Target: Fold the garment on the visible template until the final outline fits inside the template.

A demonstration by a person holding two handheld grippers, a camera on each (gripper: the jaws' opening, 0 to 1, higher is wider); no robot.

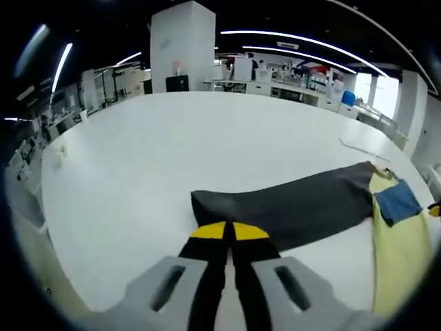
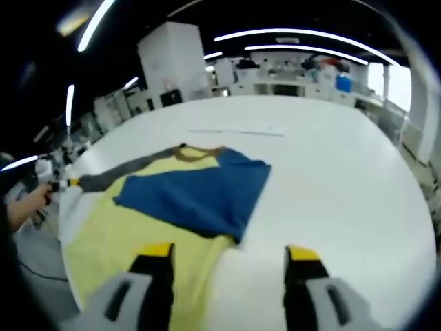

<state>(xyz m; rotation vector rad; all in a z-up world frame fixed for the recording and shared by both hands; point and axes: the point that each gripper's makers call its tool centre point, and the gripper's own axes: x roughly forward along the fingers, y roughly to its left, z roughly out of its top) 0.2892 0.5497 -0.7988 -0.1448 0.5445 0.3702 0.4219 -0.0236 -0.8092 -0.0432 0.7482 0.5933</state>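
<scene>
Soft garment [image 2: 165,207], yellow, blue and grey panels, flat on smooth white counter [image 2: 331,172]. Left gripper [image 1: 229,231] jaws closed at the grey sleeve [image 1: 289,203] edge, grip unclear; right gripper [image 2: 231,256] jaws wide, empty.

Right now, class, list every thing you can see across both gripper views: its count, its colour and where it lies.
Garment: one, yellow, blue and grey, spread flat on the table; its grey sleeve stretches out to one side.
Table: one, white, large, under the garment.
Pillar: one, white, beyond the table's far edge.
Ceiling lights: several long white strips overhead.
Hand: one, at the table's edge by the grey sleeve end.
Left gripper: one, black with yellow tips, shut at the sleeve's edge.
Right gripper: one, black with yellow tips, open over the yellow hem.
</scene>
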